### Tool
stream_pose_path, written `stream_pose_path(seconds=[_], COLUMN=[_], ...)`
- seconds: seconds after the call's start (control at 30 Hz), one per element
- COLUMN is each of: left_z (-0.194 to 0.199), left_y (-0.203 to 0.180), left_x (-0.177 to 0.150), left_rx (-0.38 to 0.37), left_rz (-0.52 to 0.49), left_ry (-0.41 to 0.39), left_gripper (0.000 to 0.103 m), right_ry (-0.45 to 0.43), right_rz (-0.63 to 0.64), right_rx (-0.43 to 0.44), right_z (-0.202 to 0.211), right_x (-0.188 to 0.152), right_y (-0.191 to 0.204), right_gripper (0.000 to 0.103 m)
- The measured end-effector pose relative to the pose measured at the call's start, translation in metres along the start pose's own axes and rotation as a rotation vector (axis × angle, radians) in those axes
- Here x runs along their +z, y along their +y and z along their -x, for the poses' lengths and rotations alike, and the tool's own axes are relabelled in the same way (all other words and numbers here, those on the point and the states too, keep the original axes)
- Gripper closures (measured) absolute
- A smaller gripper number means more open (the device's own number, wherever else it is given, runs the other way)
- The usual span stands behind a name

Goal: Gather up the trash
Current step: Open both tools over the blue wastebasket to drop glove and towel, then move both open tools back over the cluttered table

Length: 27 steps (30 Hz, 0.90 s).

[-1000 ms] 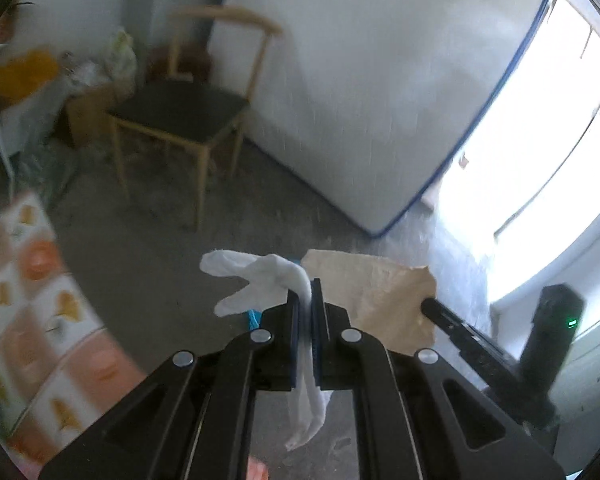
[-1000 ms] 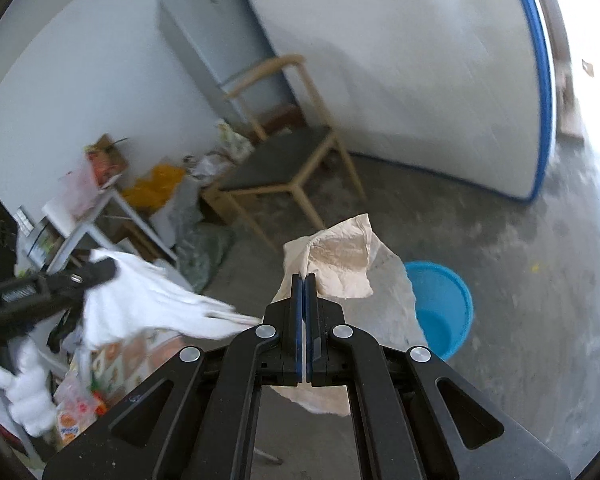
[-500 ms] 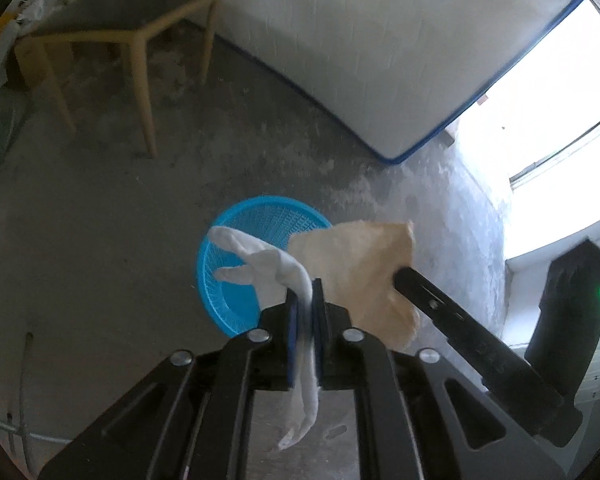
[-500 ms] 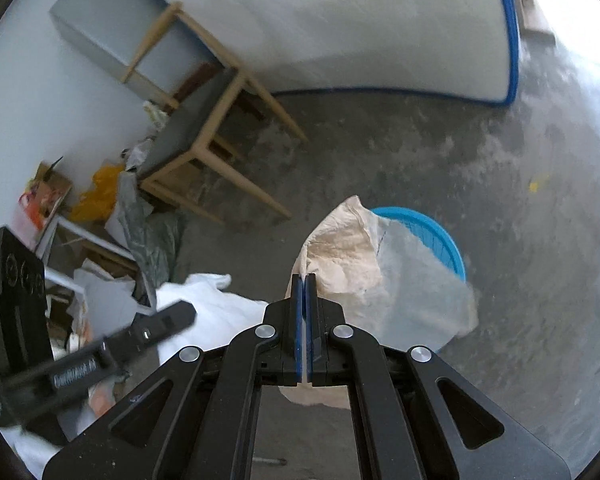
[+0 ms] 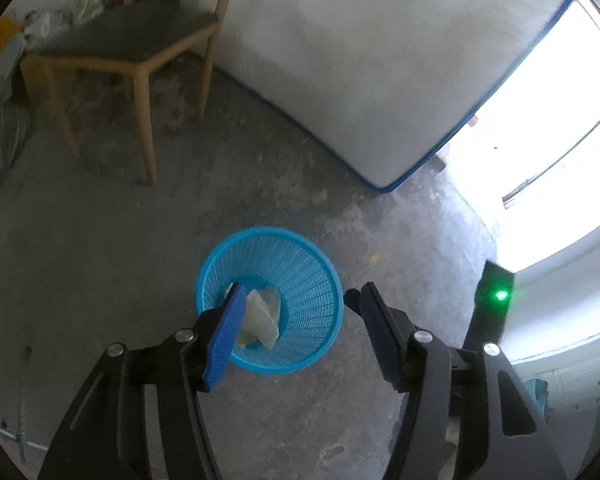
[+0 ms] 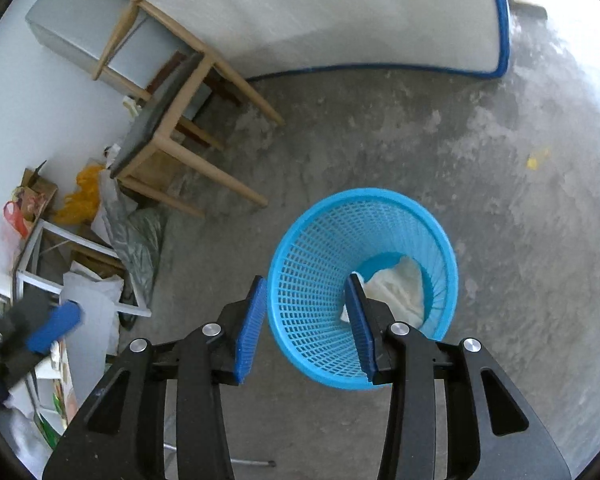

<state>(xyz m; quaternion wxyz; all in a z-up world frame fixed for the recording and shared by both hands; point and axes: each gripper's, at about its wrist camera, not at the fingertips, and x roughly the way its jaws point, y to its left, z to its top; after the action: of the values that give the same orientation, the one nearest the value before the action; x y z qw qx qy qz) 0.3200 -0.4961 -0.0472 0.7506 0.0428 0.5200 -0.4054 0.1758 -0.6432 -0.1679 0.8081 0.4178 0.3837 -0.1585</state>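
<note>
wooden chair (image 5: 140,60) well apart from blue basket (image 5: 312,344).

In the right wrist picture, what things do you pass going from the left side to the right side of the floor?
Pile of junk → wooden chair → blue basket with the crumpled paper inside → small yellow scrap on the floor.

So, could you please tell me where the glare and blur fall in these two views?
Left wrist view: the window is blown out white at right; the chair is soft. Right wrist view: even light, mild sheen on the floor, the left gripper blurred at the left edge; the basket is sharp.
</note>
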Motion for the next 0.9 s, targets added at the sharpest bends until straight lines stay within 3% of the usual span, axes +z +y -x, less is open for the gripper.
stream_pose_path(seconds=[0.13,0.23,0.33,0.43,0.6,0.73,0.9], left_z=[0.068,0.153,0.251,0.348,0.48,0.529,0.534], left_y=[0.001,0.01,0.028,0.058,0.112,0.149,0.19], left_x=[-0.012,-0.029,-0.052,-0.085,-0.174,-0.254,-0.342], left_rx=[-0.006,-0.024,0.026,0.13,0.406,0.482,0.458], left_rz=[-0.063,-0.092,-0.113,-0.064,0.099,0.275,0.469], left_ry=[-0.074,-0.159,-0.278,-0.426,-0.661,-0.766,-0.771], left_gripper=[0.046,0.045,0.044,0.04,0.034,0.032,0.032], right_ry=[-0.042,-0.084,-0.128,-0.152,-0.148,-0.15,-0.09], right_rz=[0.076,0.189,0.3,0.41,0.558,0.631,0.717], right_rx=[0.019,0.063,0.095,0.144,0.252,0.317,0.425], right_z=[0.027,0.069,0.1,0.126,0.143,0.149,0.16], right_x=[-0.011,-0.032,-0.05,-0.072,-0.096,-0.108,-0.142], right_y=[0.008,0.031,0.051,0.076,0.135,0.183,0.248], right_gripper=[0.061,0.05,0.036,0.029,0.023,0.022,0.022])
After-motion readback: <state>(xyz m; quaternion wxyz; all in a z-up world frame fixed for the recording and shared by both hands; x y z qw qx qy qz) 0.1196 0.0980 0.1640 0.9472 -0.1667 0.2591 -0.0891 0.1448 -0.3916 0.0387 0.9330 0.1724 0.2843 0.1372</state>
